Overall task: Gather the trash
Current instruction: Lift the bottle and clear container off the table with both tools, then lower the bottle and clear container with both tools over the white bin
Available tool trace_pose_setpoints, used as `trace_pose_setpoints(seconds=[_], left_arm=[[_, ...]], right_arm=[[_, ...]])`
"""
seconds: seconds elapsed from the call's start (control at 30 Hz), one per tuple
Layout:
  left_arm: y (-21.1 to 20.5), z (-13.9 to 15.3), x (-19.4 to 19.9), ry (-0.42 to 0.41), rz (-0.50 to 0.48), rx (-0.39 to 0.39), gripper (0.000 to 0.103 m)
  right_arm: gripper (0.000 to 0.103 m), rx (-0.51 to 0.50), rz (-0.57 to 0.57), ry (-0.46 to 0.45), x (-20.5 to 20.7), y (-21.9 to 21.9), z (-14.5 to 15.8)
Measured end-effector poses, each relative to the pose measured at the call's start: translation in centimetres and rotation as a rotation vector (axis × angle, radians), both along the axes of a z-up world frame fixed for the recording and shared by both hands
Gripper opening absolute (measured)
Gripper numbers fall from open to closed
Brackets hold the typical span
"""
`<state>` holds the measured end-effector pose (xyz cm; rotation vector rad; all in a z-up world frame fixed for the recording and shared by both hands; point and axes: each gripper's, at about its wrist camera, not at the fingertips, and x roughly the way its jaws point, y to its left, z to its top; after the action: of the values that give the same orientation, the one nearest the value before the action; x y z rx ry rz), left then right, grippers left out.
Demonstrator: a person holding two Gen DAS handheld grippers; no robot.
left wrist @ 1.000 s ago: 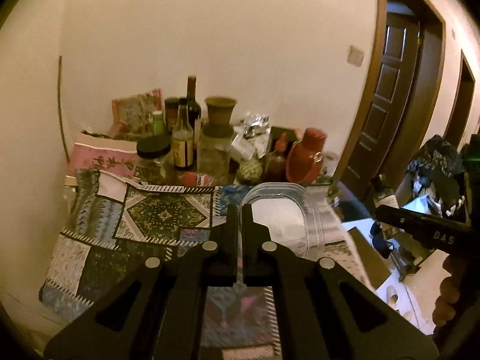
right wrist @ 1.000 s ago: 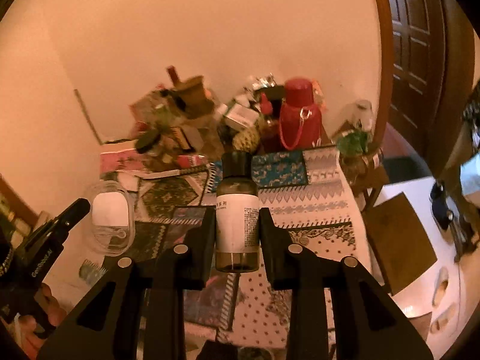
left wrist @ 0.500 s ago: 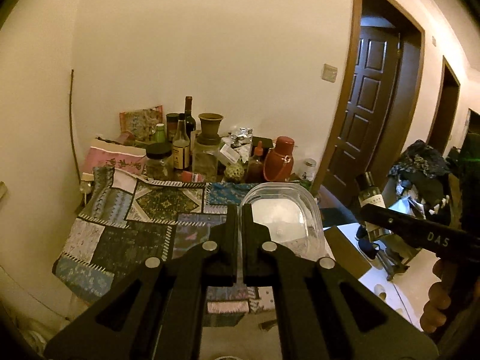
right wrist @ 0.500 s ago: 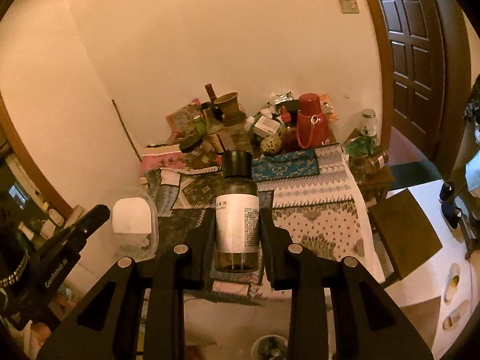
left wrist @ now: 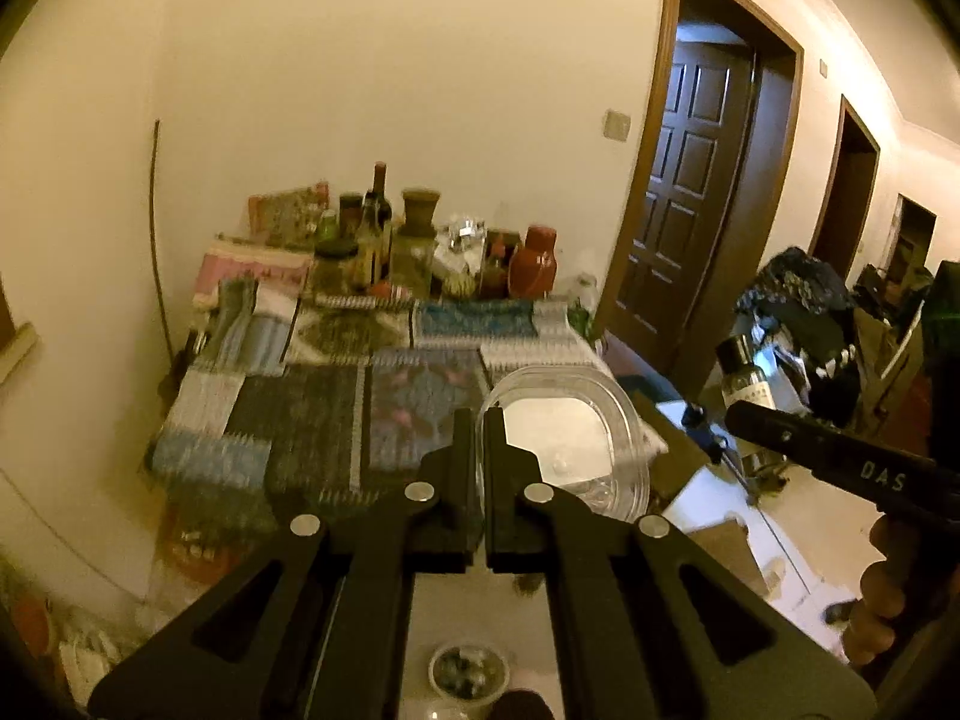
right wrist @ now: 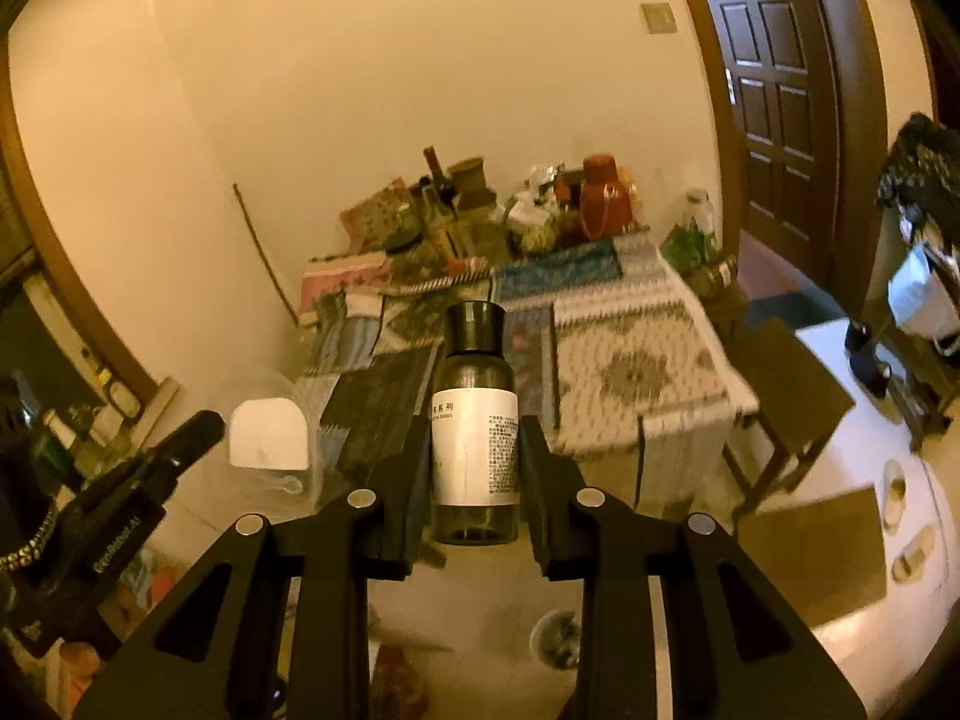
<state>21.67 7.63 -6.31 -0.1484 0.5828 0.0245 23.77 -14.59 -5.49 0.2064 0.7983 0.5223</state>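
clear tub is pinched by its rim in the closed left gripper, held in the air past the table edge. bottle is clamped upright in the right gripper, above the floor before the table.

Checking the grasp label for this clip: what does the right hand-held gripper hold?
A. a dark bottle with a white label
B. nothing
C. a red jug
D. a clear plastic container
A: in the right wrist view the bottle stands upright between the fingers of the right hand-held gripper, which press on its labelled sides.
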Motion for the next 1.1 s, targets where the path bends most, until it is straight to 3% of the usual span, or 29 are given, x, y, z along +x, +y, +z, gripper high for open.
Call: trace_pose_setpoints(seconds=[0.3, 0.47, 0.6, 0.83, 1.1], left_arm=[[0.4, -3.8, -4.7, 0.118, -0.022, -0.028, 0.000], [0.5, -7.4, -5.0, 0.193, -0.012, -0.058, 0.000], [0.4, -11.7, -4.9, 0.278, 0.008, -0.065, 0.000], [0.9, -21.4, -3.7, 0.439, 0.075, -0.090, 0.000], [1.3, -31.4, -2.2, 0.545, 0.137, -0.117, 0.000]], right_arm=[[0.026, -0.083, 0.010, 0.101, -4.3, 0.3, -2.9], [0.026, -0.133, 0.034, 0.178, -4.6, 0.7, -6.6], [0.026, -0.164, 0.063, 0.242, -4.4, 1.1, -10.6], [0.026, -0.198, 0.124, 0.381, -3.0, 1.1, -20.1], [0.029, -0.190, 0.200, 0.467, -0.6, 2.2, -28.7]])
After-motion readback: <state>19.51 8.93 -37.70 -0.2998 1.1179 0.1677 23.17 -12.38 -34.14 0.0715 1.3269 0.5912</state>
